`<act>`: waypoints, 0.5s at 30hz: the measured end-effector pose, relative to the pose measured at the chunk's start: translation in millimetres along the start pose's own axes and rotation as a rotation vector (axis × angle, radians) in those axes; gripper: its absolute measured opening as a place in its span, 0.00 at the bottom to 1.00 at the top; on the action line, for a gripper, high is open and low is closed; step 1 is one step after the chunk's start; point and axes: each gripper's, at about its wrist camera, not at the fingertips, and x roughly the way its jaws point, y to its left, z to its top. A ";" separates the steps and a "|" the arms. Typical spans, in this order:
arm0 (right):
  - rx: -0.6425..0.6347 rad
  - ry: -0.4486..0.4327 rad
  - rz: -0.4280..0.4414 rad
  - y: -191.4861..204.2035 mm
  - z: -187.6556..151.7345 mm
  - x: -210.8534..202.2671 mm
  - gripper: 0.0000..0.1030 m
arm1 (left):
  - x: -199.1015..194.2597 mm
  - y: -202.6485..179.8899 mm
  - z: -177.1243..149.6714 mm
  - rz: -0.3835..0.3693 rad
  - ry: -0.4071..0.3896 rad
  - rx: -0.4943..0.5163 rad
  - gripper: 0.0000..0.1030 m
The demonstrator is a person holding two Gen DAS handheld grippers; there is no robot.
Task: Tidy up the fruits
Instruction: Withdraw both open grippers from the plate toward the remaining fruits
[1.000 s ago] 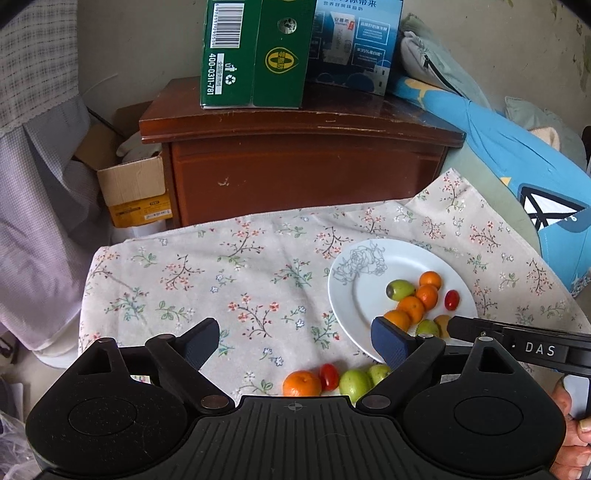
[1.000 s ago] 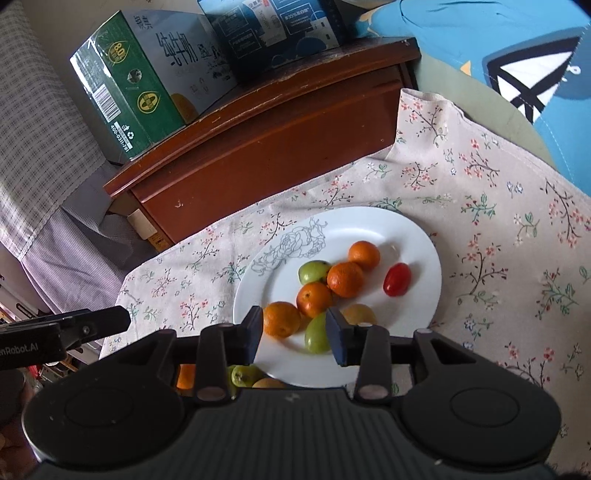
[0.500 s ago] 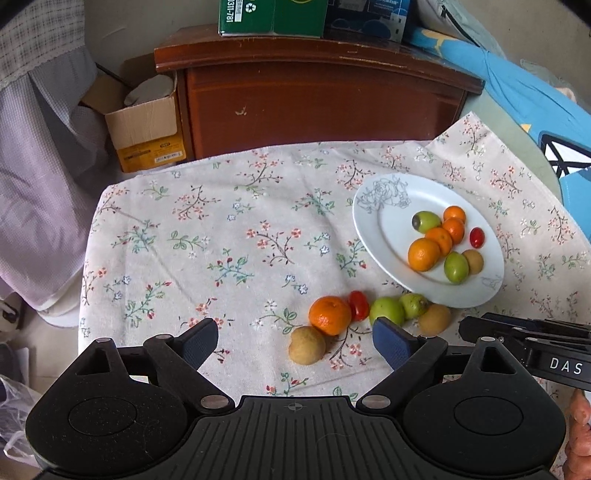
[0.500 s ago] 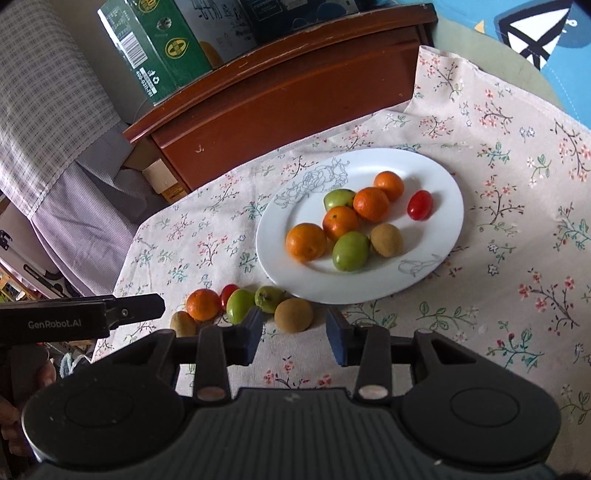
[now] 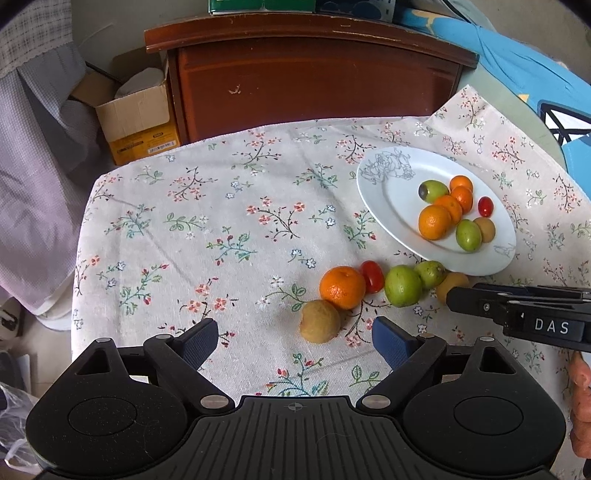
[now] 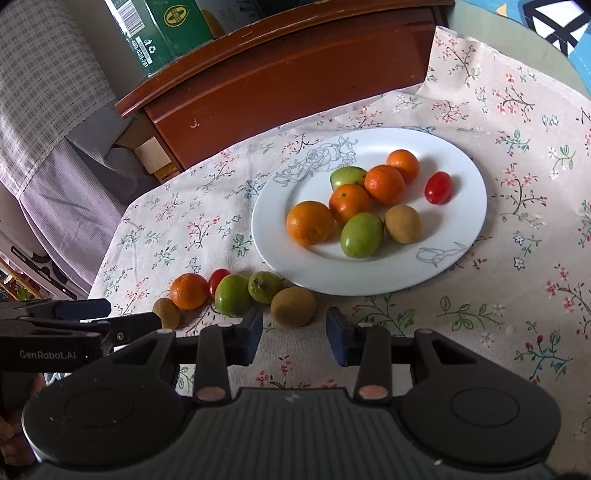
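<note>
A white plate (image 5: 388, 192) (image 6: 461, 229) on the floral tablecloth holds several oranges, green fruits, a brown fruit and a red tomato. In front of it on the cloth lies a row: a brown fruit (image 5: 320, 321) (image 6: 167, 312), an orange (image 5: 342, 287) (image 6: 188, 290), a tomato (image 5: 372, 276) (image 6: 218, 279), two green fruits (image 5: 403, 285) (image 6: 232, 295) and another brown fruit (image 6: 293, 306). My left gripper (image 5: 293, 341) is open and empty, just before the first brown fruit. My right gripper (image 6: 294, 330) is open and empty, just before the last brown fruit.
A dark wooden cabinet (image 5: 314, 74) stands behind the table with green and blue boxes (image 6: 166, 29) on top. A cardboard box (image 5: 136, 122) and hanging cloth are at the left. Blue fabric (image 5: 517, 74) lies at the right. The cloth's edges drop off left and back.
Both grippers have pulled back and lowered toward the near row of fruit. The loose fruits in front of the plate have come fully into view. Both stay open.
</note>
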 end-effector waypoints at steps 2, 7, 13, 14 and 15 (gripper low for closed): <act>-0.010 -0.008 -0.007 1.6 -0.4 1.7 0.38 | 1.5 -1.3 -1.3 -0.002 -0.001 0.013 0.89; -0.026 -0.015 -0.005 3.2 -0.3 3.4 0.31 | 4.9 -2.2 -0.8 -0.014 -0.016 0.011 0.87; -0.018 -0.005 0.001 2.5 -0.1 0.3 0.27 | 10.8 -5.9 -0.6 -0.016 -0.017 0.026 0.78; -0.023 -0.002 0.003 3.7 -0.5 -0.2 0.26 | 12.3 -6.5 -1.0 -0.016 -0.013 0.029 0.75; -0.026 0.000 0.005 4.6 -0.7 -1.0 0.26 | 14.1 -7.1 -1.5 -0.017 -0.008 0.031 0.69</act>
